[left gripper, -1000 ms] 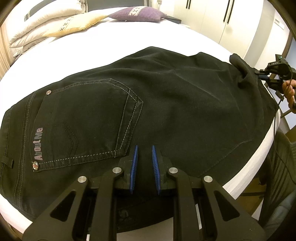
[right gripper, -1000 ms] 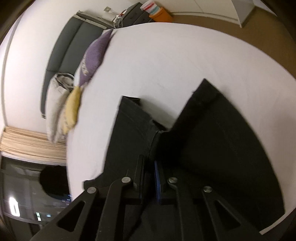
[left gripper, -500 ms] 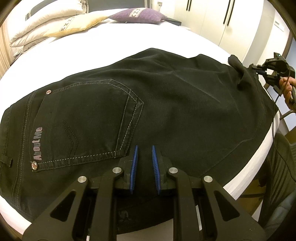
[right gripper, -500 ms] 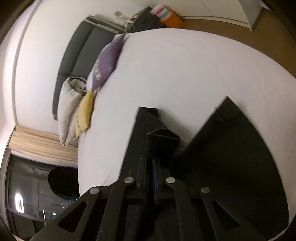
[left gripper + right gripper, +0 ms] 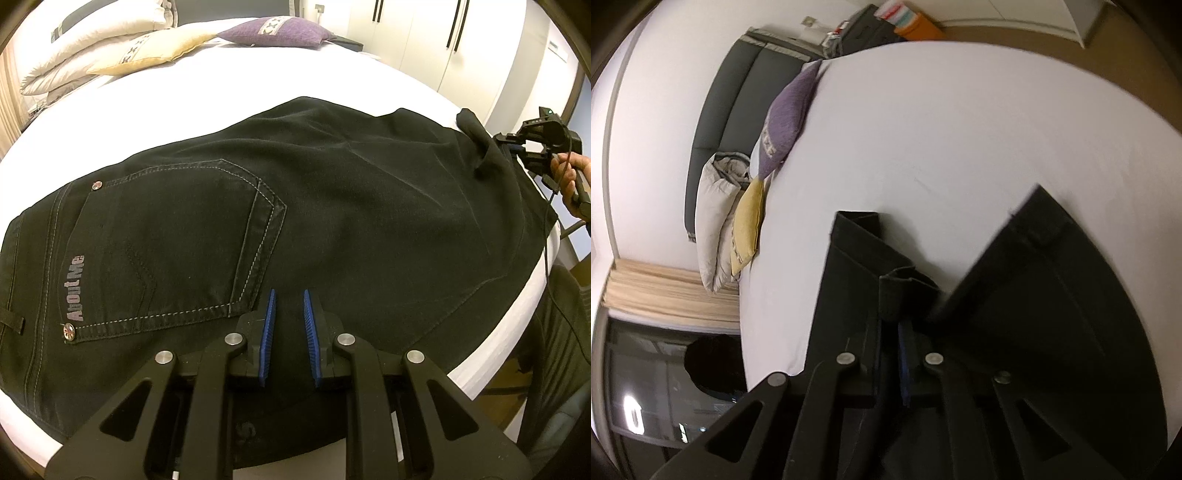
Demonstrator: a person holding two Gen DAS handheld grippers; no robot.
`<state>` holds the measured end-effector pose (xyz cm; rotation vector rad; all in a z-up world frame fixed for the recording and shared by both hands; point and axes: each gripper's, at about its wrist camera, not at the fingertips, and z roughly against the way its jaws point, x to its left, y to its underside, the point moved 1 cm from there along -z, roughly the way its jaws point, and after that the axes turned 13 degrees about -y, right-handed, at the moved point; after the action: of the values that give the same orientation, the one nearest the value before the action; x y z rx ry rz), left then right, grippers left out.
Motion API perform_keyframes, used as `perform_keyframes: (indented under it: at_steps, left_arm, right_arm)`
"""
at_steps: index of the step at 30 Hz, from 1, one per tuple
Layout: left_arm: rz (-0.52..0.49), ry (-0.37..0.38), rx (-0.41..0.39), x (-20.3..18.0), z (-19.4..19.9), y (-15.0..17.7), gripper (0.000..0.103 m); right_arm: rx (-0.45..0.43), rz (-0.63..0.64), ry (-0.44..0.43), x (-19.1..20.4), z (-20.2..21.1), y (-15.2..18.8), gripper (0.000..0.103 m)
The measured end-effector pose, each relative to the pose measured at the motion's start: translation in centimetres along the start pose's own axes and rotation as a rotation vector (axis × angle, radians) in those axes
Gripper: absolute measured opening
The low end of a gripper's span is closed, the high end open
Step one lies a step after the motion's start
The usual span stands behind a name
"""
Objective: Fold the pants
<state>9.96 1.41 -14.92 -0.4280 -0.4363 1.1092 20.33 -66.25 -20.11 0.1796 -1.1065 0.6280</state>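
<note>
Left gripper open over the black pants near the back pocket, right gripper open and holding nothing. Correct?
Not quite. The right gripper is shut on a fold of the black pants, as the right wrist view shows. The left gripper is open over the pants near the back pocket.

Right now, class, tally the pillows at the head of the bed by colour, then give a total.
Purple pillow: 1
Yellow pillow: 1
White pillows: 2, stacked
Total: 4
</note>
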Motion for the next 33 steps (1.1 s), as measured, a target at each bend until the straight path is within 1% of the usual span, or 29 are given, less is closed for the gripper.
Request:
perform_keyframes:
  at_steps: [4,9,12,15,17,18,21,23,25,30,33]
  left_arm:
    - [0.000,-0.002,-0.001,0.0,0.1,0.0,0.015]
    - [0.011,-0.014,-0.011,0.0,0.1,0.2,0.015]
    - [0.022,-0.024,-0.019,-0.1,0.3,0.3,0.016]
    - [0.025,-0.035,-0.026,-0.2,0.4,0.4,0.016]
    - [0.024,-0.040,-0.029,-0.3,0.6,0.5,0.016]
    - [0.025,-0.041,-0.029,-0.3,0.6,0.5,0.016]
    - [0.027,-0.048,-0.027,-0.4,0.7,0.5,0.016]
    - [0.023,-0.057,-0.025,-0.6,0.7,0.4,0.016]
    - [0.016,-0.067,-0.022,-0.7,0.7,0.3,0.016]
    - [0.006,-0.085,-0.014,-1.5,1.0,-0.2,0.016]
    - [-0.006,-0.090,-0.015,-2.1,1.3,-0.4,0.016]
  right_arm:
    - [-0.056,0.058,-0.014,1.8,1.7,0.1,0.007]
    - [-0.161,0.112,-0.052,4.2,6.0,0.3,0.006]
    - [-0.201,0.130,-0.059,4.6,8.6,1.5,0.006]
    - [-0.239,0.156,-0.019,4.0,10.5,3.8,0.006]
    - [-0.251,0.145,0.029,2.4,11.1,5.3,0.006]
    - [-0.249,0.116,0.045,1.2,11.2,5.7,0.006]
    - [-0.226,-0.028,0.079,-4.2,11.1,7.1,0.006]
    - [-0.215,-0.073,0.089,-6.4,11.2,8.1,0.005]
    - [-0.221,-0.069,0.091,-6.8,11.5,8.6,0.005]
    - [-0.245,-0.009,0.090,-5.0,12.1,8.1,0.005]
    - [-0.255,0.006,0.092,-4.7,12.2,8.1,0.005]
